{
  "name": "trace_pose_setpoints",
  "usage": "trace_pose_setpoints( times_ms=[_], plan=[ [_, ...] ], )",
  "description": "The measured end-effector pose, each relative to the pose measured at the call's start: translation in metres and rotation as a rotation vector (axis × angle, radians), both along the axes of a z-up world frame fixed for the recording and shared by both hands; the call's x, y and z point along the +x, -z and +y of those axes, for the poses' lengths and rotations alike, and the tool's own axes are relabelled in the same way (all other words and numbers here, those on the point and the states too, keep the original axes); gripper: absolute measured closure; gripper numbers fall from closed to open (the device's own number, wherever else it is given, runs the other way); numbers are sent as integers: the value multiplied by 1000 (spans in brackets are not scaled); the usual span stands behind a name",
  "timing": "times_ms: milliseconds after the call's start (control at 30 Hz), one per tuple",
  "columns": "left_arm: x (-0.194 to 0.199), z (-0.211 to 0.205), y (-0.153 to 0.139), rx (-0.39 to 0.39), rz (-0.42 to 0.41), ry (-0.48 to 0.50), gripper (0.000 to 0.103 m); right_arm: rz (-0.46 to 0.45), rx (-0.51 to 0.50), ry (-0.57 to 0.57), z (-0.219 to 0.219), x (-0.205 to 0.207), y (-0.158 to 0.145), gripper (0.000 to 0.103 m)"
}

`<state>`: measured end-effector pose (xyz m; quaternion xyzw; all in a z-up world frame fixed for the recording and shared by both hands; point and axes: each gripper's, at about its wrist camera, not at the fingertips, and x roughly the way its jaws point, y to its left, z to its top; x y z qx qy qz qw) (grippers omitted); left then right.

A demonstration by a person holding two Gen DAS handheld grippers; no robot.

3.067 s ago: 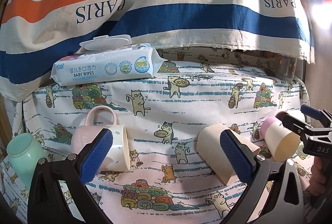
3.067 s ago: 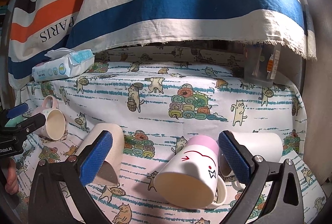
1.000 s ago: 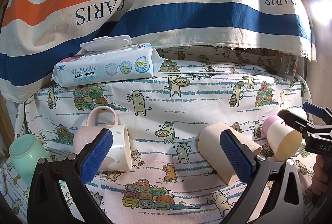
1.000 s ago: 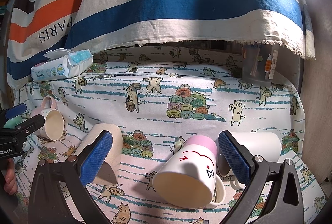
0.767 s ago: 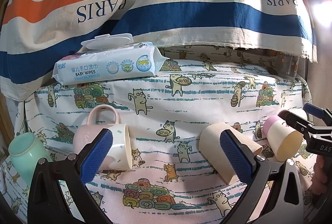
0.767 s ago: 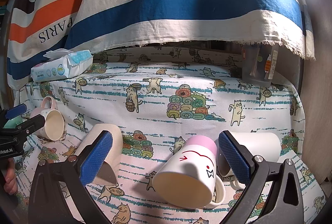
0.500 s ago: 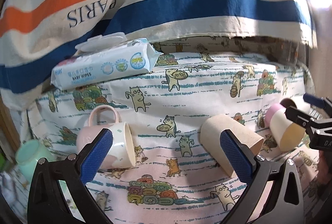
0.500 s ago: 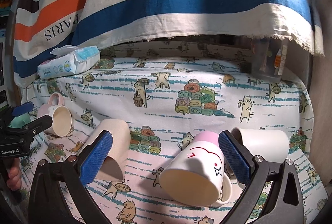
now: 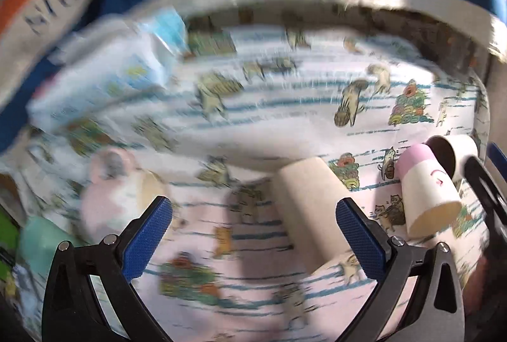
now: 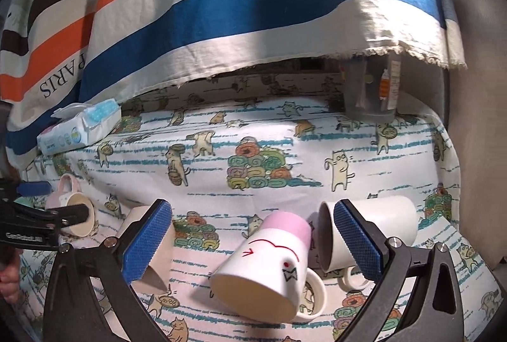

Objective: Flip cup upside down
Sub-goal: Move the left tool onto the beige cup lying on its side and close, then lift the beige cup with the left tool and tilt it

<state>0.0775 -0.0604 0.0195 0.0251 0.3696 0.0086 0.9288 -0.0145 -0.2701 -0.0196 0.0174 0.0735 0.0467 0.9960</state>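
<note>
Several cups lie on their sides on the cat-print cloth. A beige handleless cup (image 9: 312,209) lies just ahead of my open, empty left gripper (image 9: 253,234); it also shows in the right wrist view (image 10: 149,250). A pink-and-white mug (image 10: 269,262) lies between the jaws of my open, empty right gripper (image 10: 253,240), mouth toward me; it shows in the left wrist view (image 9: 426,186) too. A white mug (image 10: 370,231) lies to its right. A pale pink mug (image 9: 117,196) lies at left, also in the right wrist view (image 10: 71,205).
A pack of baby wipes (image 10: 79,126) sits at the back left. A clear container (image 10: 370,88) stands at the back right. A striped cloth (image 10: 221,9) hangs behind the table. A mint green cup (image 9: 41,243) stands at the far left. The left wrist view is motion-blurred.
Both grippers have tilted and moved forward over the table. The left wrist view has swung right and blurred. The cups have not moved.
</note>
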Motion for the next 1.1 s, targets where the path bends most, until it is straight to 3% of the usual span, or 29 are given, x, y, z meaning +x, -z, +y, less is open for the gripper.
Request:
trace_pose_setpoints(
  times_ms=[67, 167, 300, 433, 533, 733, 933, 1100],
  plan=[
    [17, -3, 11, -60, 81, -10, 13, -13, 1, 14, -2, -2, -2, 1],
    [25, -8, 12, -112, 120, -17, 14, -19, 11, 28, -5, -4, -4, 1],
    [26, -27, 10, -102, 130, 3, 14, -32, 0, 47, -5, -6, -6, 1],
    [39, -39, 25, -126, 220, -22, 14, -33, -6, 55, -4, -6, -6, 1],
    [45, -46, 36, -99, 268, -35, 15, -35, 3, 71, -8, -6, -6, 1],
    [47, -56, 51, -56, 291, -31, 20, -30, 16, 74, -12, -4, -7, 1],
    [40, -58, 68, -78, 304, -3, 35, -25, -9, 78, -8, -3, -5, 1],
    [23, -55, 67, -60, 295, 57, 36, -34, -15, 92, -10, -3, -6, 1]
  ],
)
